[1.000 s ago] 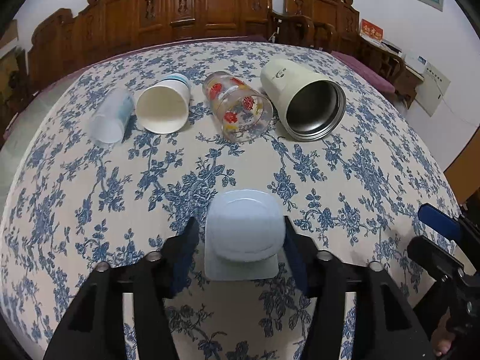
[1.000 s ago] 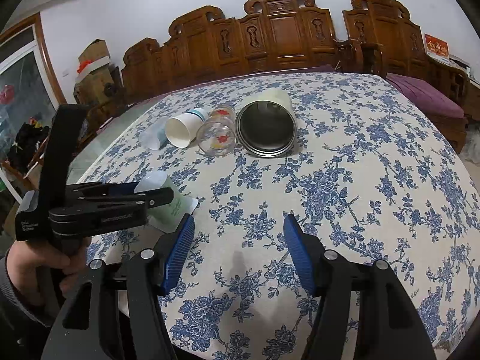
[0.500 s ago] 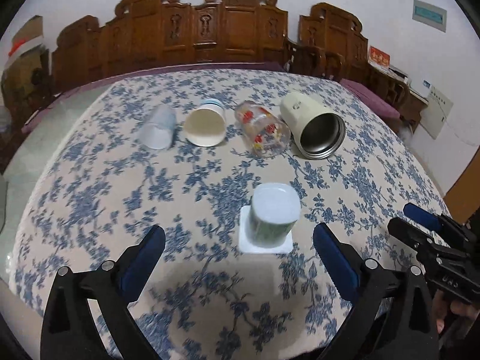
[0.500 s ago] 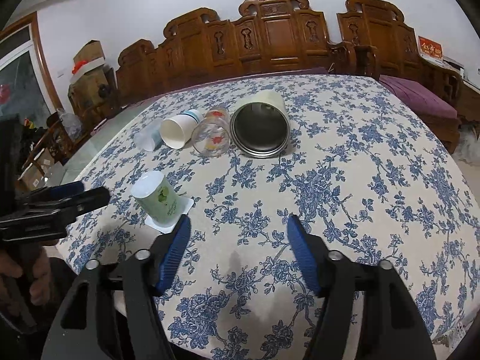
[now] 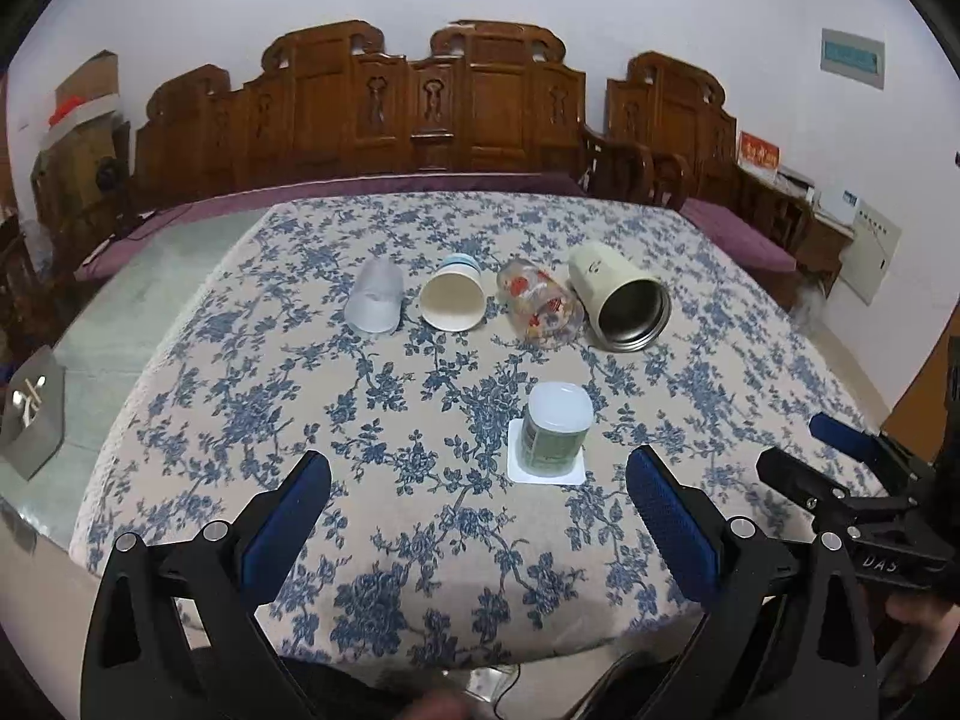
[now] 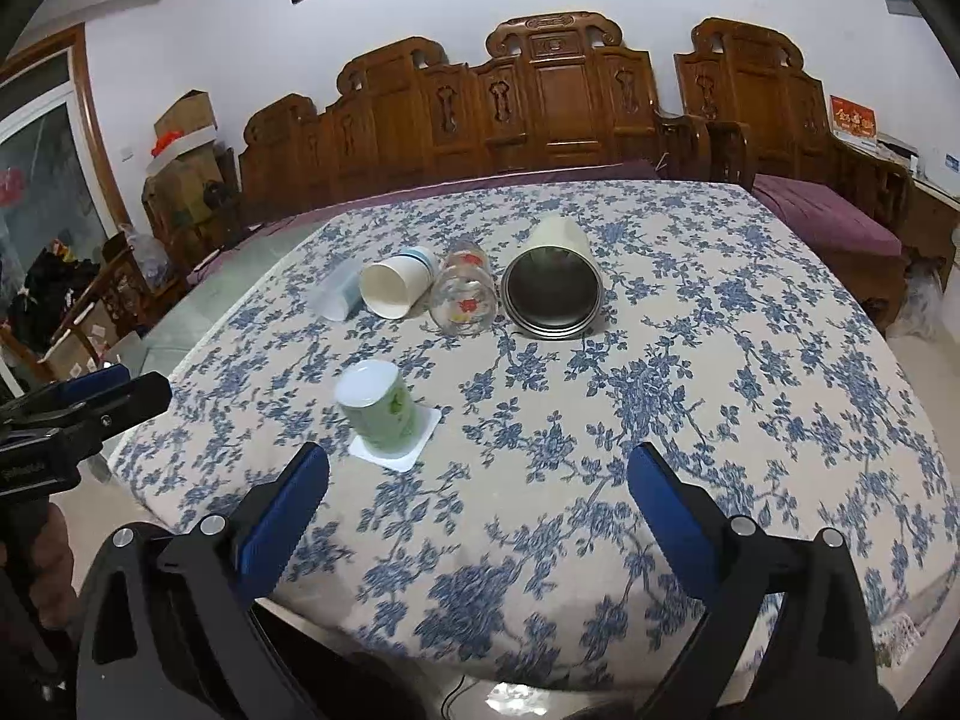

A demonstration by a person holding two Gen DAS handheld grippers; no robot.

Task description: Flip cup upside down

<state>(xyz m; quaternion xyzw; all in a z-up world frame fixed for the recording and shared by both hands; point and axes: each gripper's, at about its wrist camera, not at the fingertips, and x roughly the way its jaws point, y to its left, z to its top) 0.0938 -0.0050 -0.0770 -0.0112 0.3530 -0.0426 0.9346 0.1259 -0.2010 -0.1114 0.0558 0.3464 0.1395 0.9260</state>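
A green-printed plastic cup (image 5: 555,435) stands upside down, base up, on its square white rim on the flowered tablecloth (image 5: 384,420); it also shows in the right wrist view (image 6: 378,411). My left gripper (image 5: 477,507) is open and empty, near the table's front edge, apart from the cup. My right gripper (image 6: 477,495) is open and empty, to the right of the cup near the front edge.
Several cups lie on their sides in a row further back: a clear plastic cup (image 5: 375,297), a white paper cup (image 5: 453,294), a flowered glass (image 5: 540,303) and a cream steel-lined mug (image 5: 621,303). Carved wooden chairs (image 5: 480,102) stand behind the table.
My left gripper has let go of the cup, opened wide and drawn back toward the table's front edge. The cup stays upside down. The right gripper has drawn back slightly.
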